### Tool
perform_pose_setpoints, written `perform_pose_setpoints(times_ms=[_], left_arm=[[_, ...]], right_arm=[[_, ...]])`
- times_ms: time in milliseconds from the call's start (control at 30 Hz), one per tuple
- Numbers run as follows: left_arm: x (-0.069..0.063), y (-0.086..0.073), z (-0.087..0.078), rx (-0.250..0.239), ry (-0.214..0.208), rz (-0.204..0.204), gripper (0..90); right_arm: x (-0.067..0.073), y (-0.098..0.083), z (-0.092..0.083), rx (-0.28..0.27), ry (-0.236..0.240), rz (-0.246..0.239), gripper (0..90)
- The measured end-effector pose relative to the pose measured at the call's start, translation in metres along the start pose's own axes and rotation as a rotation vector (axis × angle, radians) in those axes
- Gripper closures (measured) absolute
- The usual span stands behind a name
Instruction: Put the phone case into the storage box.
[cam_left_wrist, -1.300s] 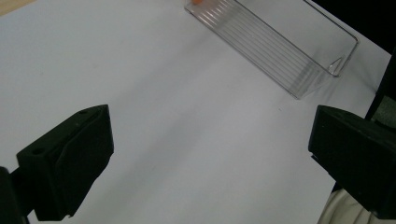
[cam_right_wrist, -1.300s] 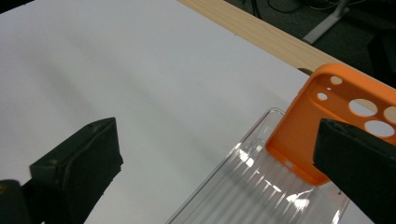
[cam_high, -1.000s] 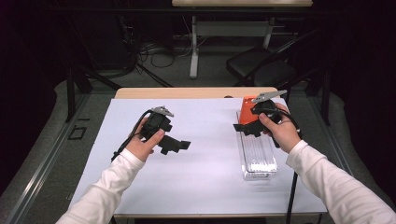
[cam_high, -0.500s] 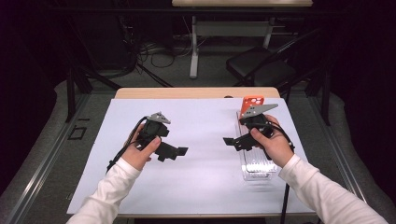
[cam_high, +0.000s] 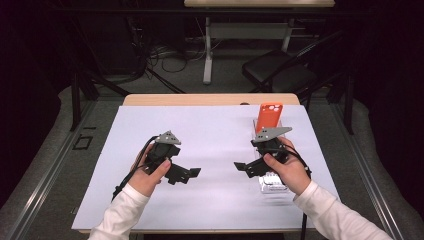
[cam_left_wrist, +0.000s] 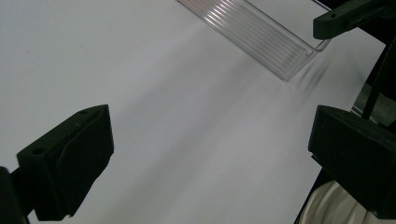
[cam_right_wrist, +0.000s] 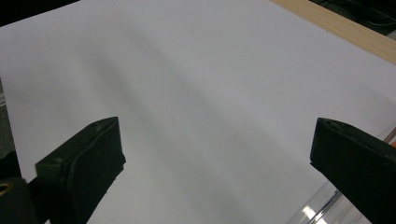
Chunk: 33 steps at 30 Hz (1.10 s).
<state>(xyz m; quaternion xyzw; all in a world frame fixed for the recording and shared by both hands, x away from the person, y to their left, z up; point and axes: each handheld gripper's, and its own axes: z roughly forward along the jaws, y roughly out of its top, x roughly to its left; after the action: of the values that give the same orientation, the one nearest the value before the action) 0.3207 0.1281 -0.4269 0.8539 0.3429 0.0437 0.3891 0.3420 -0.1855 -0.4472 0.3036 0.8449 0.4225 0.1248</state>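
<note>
An orange phone-shaped case (cam_high: 269, 116) stands upright at the far end of a clear ribbed plastic tray (cam_high: 272, 182) on the right of the white table cover. My right gripper (cam_high: 245, 169) hovers beside the tray, turned toward the table's middle, open and empty; its own view shows the jaws of my right gripper (cam_right_wrist: 215, 168) spread wide over bare white cover. My left gripper (cam_high: 186, 175) sits left of centre, pointing right, open and empty. Beyond the spread jaws of my left gripper (cam_left_wrist: 210, 158) lies the clear tray (cam_left_wrist: 261, 32), with a jaw of the other gripper (cam_left_wrist: 350, 16) above it.
The white cover (cam_high: 215, 145) spans most of the wooden table (cam_high: 210, 99), whose edge (cam_right_wrist: 345, 28) runs along the far side. A black chair (cam_high: 280, 75) and cables stand on the floor behind the table.
My right gripper has drawn back from the orange case toward the person and swung left to face the centre. The left gripper has drifted slightly nearer the person.
</note>
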Motion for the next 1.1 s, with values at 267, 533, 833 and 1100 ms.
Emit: perform_pose_setpoints(times_ms=[267,533,833,1100], left_arm=[[0.002,-0.018,-0.003,-0.054,-0.038,-0.05,0.5],[0.003,-0.03,-0.004,-0.042,0.015,-0.037,0.7],[0.003,-0.038,-0.001,-0.061,-0.018,-0.047,0.7],[0.003,-0.042,0.003,-0.078,-0.032,-0.047,0.6]], right_arm=[[0.007,-0.011,0.0,-0.02,0.005,0.029,2.3],[0.016,-0.024,0.001,-0.022,0.012,0.059,2.2],[0.025,-0.038,0.006,-0.04,-0.008,0.059,2.2],[0.031,-0.047,0.009,-0.064,-0.007,0.067,2.2]])
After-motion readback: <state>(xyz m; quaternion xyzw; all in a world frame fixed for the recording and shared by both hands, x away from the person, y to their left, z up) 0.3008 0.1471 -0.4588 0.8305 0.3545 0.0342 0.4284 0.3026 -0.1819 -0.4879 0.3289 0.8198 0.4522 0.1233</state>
